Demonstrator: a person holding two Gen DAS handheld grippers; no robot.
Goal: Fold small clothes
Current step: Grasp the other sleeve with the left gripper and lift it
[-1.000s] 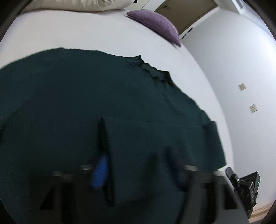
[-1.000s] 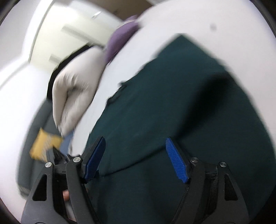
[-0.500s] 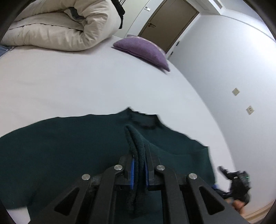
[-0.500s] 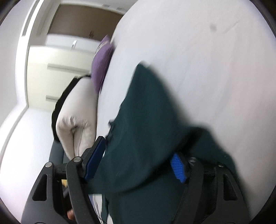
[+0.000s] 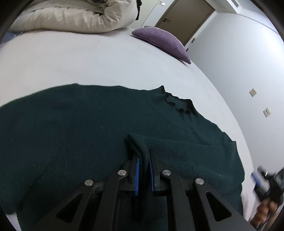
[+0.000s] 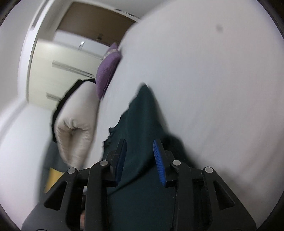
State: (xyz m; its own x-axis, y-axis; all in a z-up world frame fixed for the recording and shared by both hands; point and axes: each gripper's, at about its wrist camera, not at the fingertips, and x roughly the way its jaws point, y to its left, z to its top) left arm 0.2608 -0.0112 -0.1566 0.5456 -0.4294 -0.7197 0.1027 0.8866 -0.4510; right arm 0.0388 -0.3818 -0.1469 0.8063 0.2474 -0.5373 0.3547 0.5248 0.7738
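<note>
- Sweater point(image 5: 74, 128): dark green knit, lies spread on the white bed point(image 5: 88, 62), neck edge facing the far side, toward the purple pillow point(image 5: 161, 40) and rolled duvet point(image 5: 74, 16).
- L tongs point(image 5: 143, 170): pressed nearly together, pinching a bunched ridge of sweater fabric, looks like a sleeve/side edge folded over onto the body.
- R tongs point(image 6: 140, 158): jaws have just been closing, sweater fabric sits between them; gap between the pads is visible, can't confirm they press the cloth yet. View is motion-blurred.
- R tongs also seen at the right edge of the left wrist view, by the sweater's right side, blurred.
- Progress, my read: early. One side partly brought in, body mostly flat and unfolded.
- Left to do: finish the side fold w/ both tongs, fold other side, then bottom-to-neck fold. No other clothes in view.
</note>
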